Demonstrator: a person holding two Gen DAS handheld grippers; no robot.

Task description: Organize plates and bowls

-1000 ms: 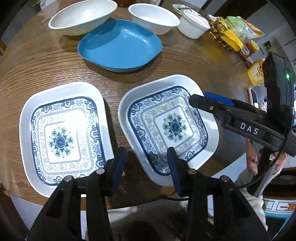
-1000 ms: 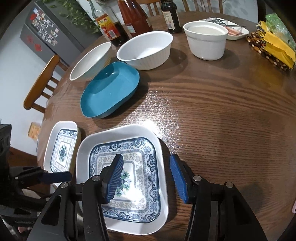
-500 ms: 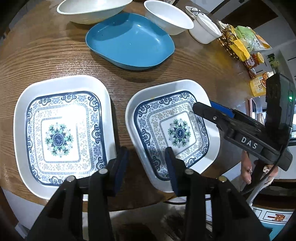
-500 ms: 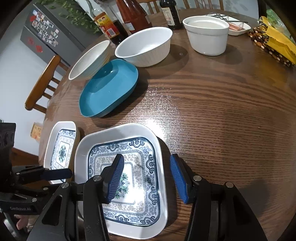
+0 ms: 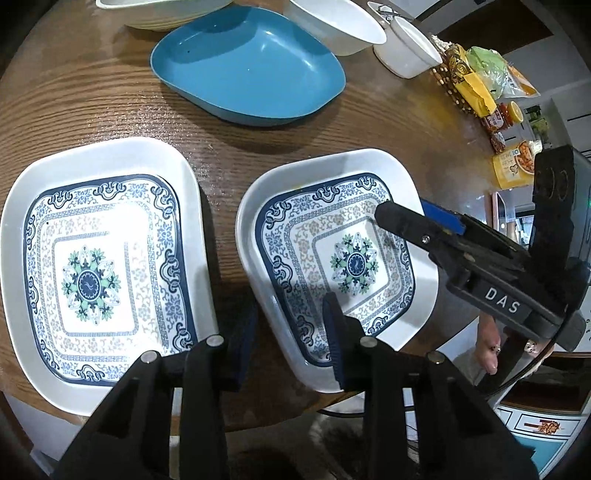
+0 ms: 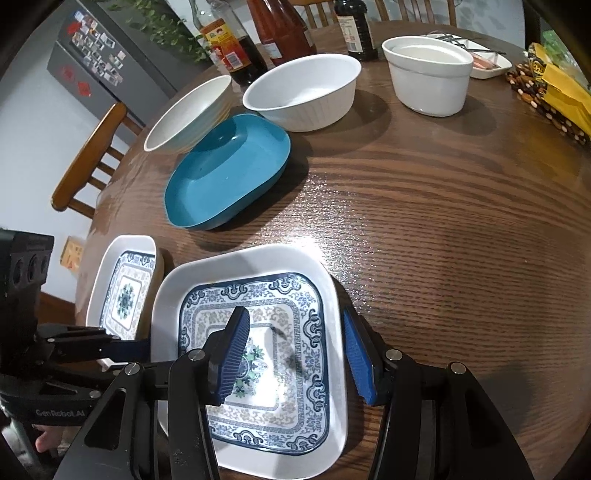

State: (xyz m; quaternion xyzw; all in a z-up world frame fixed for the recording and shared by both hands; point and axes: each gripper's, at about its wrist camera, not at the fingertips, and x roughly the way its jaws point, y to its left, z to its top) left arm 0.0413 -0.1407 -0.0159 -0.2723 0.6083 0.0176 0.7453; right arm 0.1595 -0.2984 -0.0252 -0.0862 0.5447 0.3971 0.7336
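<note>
Two white square plates with blue patterns lie side by side near the table's front edge: a left plate and a right plate. My left gripper is open, its fingers straddling the right plate's near-left rim. My right gripper is open and straddles the same plate's right rim; it shows in the left wrist view. A blue dish, two white bowls and a white ramekin stand farther back.
The round wooden table carries sauce bottles at the back, a small dish with cutlery and snack packets on the right. A wooden chair stands beyond the left edge.
My left gripper has moved forward and down toward the right plate, so its fingers now straddle the rim. My right gripper has edged closer over the same plate. Plates have not moved.
</note>
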